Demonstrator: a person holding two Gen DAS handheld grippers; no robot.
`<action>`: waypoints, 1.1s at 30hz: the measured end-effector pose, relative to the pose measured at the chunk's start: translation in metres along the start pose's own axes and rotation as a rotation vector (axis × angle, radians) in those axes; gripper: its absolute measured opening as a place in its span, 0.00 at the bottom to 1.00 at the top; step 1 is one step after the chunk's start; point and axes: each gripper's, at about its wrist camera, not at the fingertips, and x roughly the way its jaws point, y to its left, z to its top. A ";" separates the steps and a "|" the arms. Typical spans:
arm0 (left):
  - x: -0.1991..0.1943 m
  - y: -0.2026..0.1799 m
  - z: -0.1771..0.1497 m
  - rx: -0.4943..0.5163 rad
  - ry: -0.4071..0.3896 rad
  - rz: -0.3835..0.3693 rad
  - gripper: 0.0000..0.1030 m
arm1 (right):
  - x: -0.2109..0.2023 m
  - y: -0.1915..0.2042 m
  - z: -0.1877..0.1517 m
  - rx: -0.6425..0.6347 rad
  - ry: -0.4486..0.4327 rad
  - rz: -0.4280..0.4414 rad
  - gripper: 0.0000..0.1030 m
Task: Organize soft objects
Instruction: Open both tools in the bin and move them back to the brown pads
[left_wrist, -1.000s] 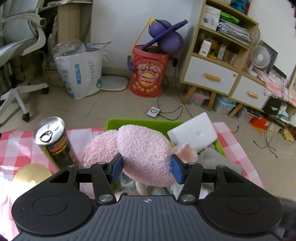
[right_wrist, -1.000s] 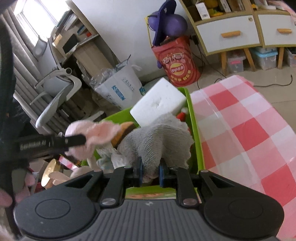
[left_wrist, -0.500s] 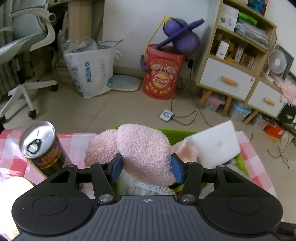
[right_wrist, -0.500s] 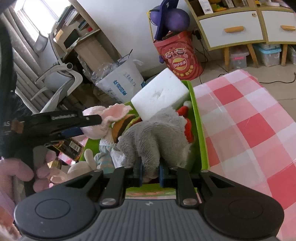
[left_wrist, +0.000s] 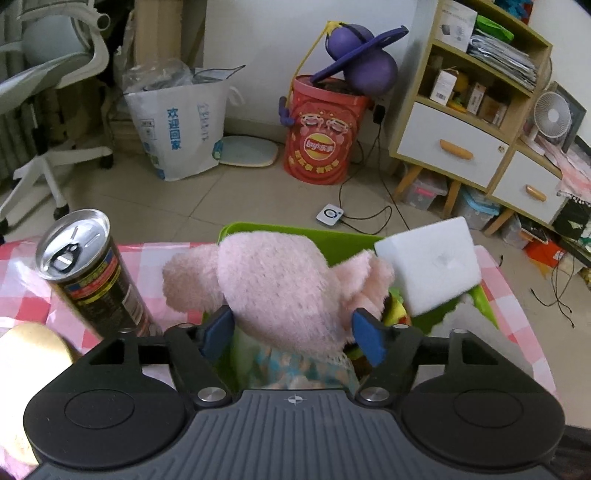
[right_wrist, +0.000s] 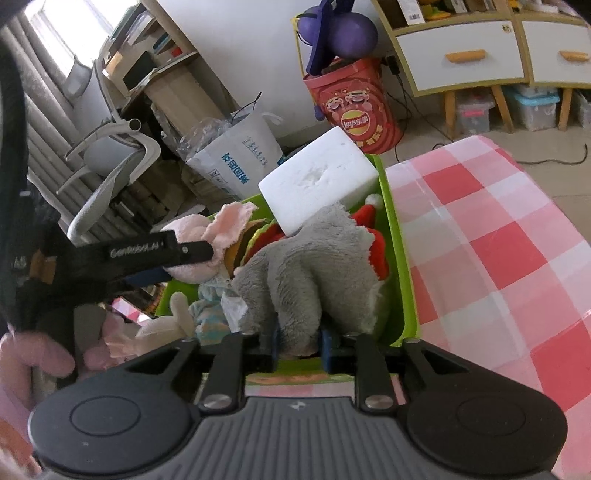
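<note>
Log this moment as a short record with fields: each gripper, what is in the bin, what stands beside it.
left gripper: jaws opening around the pink plush doll, pads now clear of its head
right gripper: jaws starting to open, pads still on the grey plush toy
bin: green bin on a pink checked cloth
bin contents: both plush toys, white foam block, a red and white plush piece
beside bin: upright drink can
</note>
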 end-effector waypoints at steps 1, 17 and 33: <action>-0.004 0.000 -0.001 0.000 0.001 -0.002 0.70 | -0.002 0.000 0.001 0.005 0.006 0.003 0.08; -0.107 0.005 -0.042 -0.006 -0.030 -0.002 0.92 | -0.100 0.003 -0.013 0.014 -0.029 -0.063 0.51; -0.168 0.017 -0.144 0.000 0.048 0.045 0.95 | -0.136 0.011 -0.073 -0.046 0.009 -0.101 0.59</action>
